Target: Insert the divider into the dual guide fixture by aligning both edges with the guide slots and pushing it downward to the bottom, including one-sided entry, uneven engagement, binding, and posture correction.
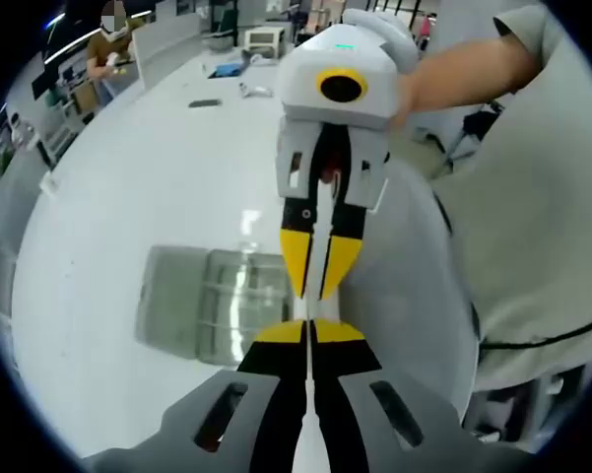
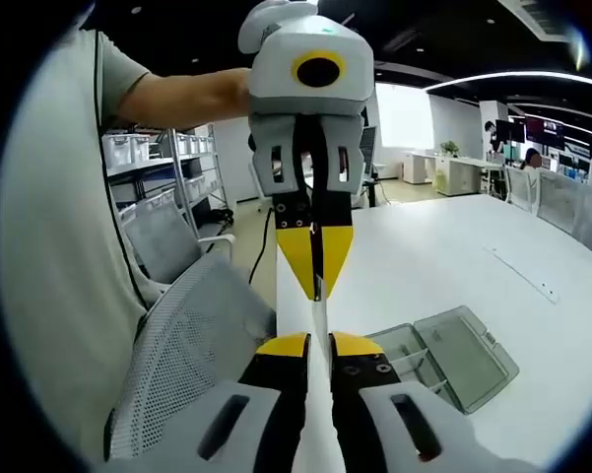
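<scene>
Currently the divider (image 2: 319, 317), a thin pale plate seen edge-on, is held up in the air between the two tools, well above the white bench (image 1: 128, 197). In the left gripper view, the left tool (image 1: 311, 335) is seen closed on the near edge of the plate, while the right tool (image 1: 320, 281) comes in from the far side with its yellow tips pinched on the opposite edge. In the right gripper view the same grip is seen from the other end: the right tool (image 2: 320, 345) is shut on the plate and the left tool (image 2: 315, 281) faces it, also clamped.

A clear plastic box (image 1: 212, 305) with a hinged lid lies open on the bench below and to one side; its inner compartments can be made out in the right gripper view (image 2: 443, 360), but the guide slots themselves are too small to be told apart. A mesh chair (image 2: 187, 345) stands beside the bench, near the person's body.

The step in hand is judged to be the carry and alignment before entry; nothing has yet been engaged in the box. Next, the plate would need to be lowered over the box, squared to it, and both edges matched to their slots at once, so that one-sided entry and binding are avoided.
</scene>
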